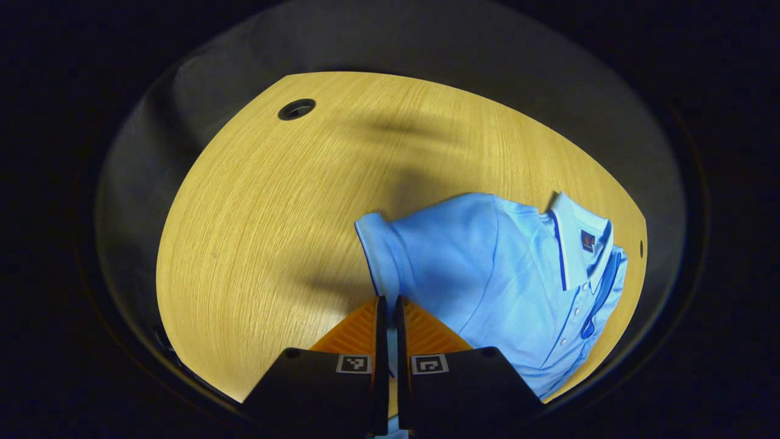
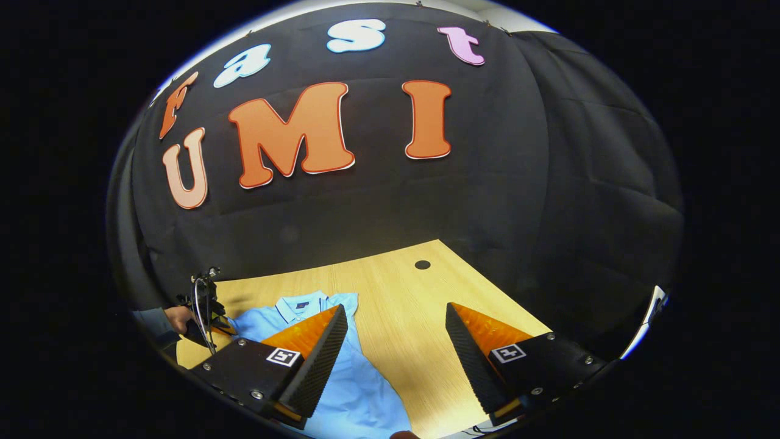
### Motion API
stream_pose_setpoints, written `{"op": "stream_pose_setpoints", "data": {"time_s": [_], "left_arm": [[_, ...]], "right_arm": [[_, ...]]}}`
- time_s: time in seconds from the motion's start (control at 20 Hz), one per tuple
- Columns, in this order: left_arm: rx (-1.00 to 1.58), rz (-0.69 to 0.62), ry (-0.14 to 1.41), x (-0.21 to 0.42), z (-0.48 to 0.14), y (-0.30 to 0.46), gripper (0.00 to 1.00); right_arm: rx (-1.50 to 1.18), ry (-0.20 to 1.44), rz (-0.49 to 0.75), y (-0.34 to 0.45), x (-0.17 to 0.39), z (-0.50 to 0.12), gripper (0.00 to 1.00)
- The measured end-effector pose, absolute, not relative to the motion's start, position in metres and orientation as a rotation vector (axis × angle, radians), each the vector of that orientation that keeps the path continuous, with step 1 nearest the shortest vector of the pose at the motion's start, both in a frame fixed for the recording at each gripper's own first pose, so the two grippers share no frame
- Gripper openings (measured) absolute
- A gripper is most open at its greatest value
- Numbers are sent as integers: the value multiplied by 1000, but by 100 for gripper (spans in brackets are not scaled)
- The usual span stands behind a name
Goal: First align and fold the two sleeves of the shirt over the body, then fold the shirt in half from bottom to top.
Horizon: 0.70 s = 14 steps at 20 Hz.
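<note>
— One light blue shirt (image 1: 487, 274) is seen lying on the wooden surface (image 1: 262, 225), collar (image 1: 570, 244) up and one short sleeve (image 1: 381, 250) spread outward. How is the left tool placed against the shirt?

— The left tool (image 1: 388, 305) is found at the sleeve's hem, its fingers drawn together with a thin edge of blue cloth caught between them.

— And the right tool?

— In the right gripper view the right tool (image 2: 396, 329) is held above the shirt's lower body, its fingers spread wide apart with nothing between them. Beyond the shirt's far sleeve, a hand (image 2: 180, 317) gripping the other tool is seen. A round cable hole (image 2: 422, 264) is set in the surface past the collar.
</note>
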<state>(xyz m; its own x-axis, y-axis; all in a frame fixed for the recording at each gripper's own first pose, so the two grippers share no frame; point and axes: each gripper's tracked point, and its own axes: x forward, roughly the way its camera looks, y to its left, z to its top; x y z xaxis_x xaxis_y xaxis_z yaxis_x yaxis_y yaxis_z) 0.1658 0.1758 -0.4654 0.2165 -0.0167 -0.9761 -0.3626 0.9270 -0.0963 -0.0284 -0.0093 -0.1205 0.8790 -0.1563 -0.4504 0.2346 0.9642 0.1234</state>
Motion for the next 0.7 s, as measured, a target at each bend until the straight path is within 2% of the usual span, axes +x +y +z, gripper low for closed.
{"op": "stream_pose_setpoints", "data": {"time_s": [0.3,0.7], "left_arm": [[-310,58,1211,195,-424,134,10],[-291,-137,1171,215,-410,58,10]], "right_arm": [[192,515,-229,-6,-45,-141,98],[179,581,-228,21,-55,-163,98]]}}
